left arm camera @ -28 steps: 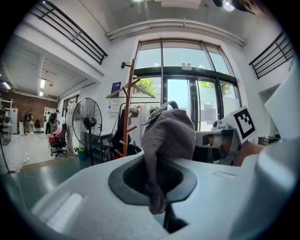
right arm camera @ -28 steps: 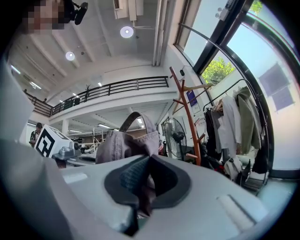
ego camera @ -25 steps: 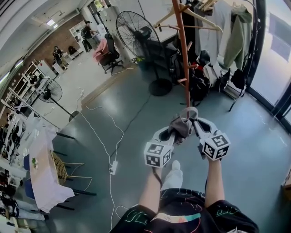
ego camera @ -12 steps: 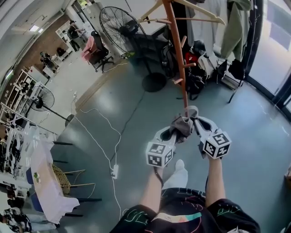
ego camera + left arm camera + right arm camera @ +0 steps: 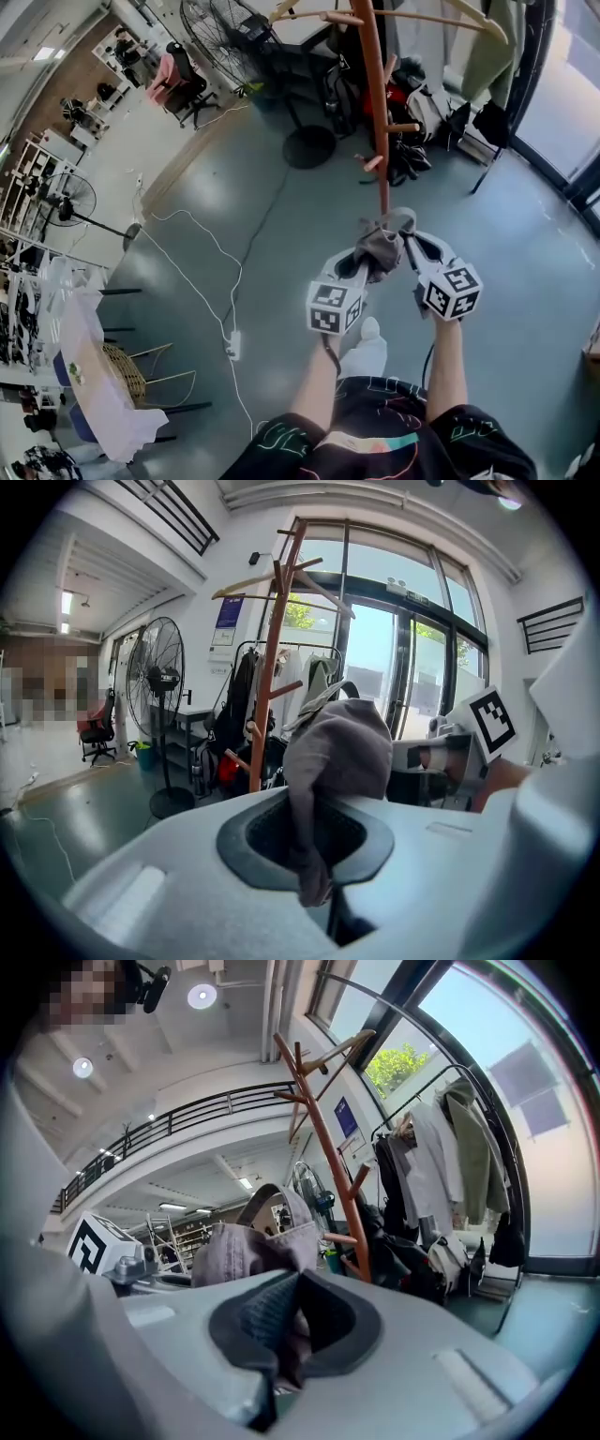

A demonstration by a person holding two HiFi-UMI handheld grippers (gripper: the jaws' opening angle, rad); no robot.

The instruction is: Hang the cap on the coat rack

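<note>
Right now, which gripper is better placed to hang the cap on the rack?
Probably the right gripper. Both are shut on the cap, but the right reaches a bit nearer the rack, beside the cap's strap loop; the left gripper sits further back.

Both bare forearms reach forward from the body, side by side. The left forearm [image 5: 320, 382] leads up to the left gripper [image 5: 360, 268], the right forearm [image 5: 446, 367] to the right gripper [image 5: 409, 247]. The two grippers converge at their far ends, tips angled toward each other, with their marker cubes at the near end, the left cube [image 5: 335, 307] slightly nearer than the right cube [image 5: 453, 290]. The left gripper's [image 5: 309, 874] jaws are pinched nearly together on a fold of the cap [image 5: 337, 752]. The right gripper's [image 5: 279, 1340] jaws are likewise clamped on the cap's [image 5: 248, 1246] fabric, so both hold it between them.
</note>
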